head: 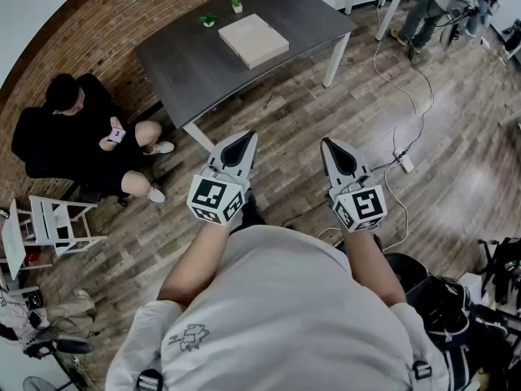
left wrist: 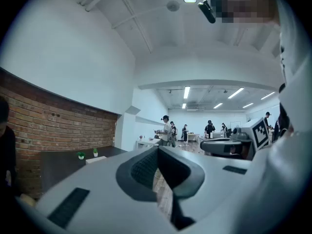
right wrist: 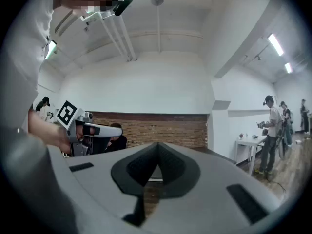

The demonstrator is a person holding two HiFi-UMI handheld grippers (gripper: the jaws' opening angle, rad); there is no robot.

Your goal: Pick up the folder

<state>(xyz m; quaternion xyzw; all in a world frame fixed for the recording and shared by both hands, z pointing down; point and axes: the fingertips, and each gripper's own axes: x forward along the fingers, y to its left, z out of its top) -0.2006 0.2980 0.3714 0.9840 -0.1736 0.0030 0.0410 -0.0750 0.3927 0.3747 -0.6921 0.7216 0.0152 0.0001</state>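
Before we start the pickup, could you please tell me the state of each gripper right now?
Left gripper: closed, holding nothing.
Right gripper: closed, holding nothing.

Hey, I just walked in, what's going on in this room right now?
A person stands on the wood floor holding the left gripper and the right gripper out in front, level, both shut and empty. The folder lies flat on the dark table ahead, beside two small potted plants. Neither gripper has reached it yet. Another person sits by the brick wall with a phone.
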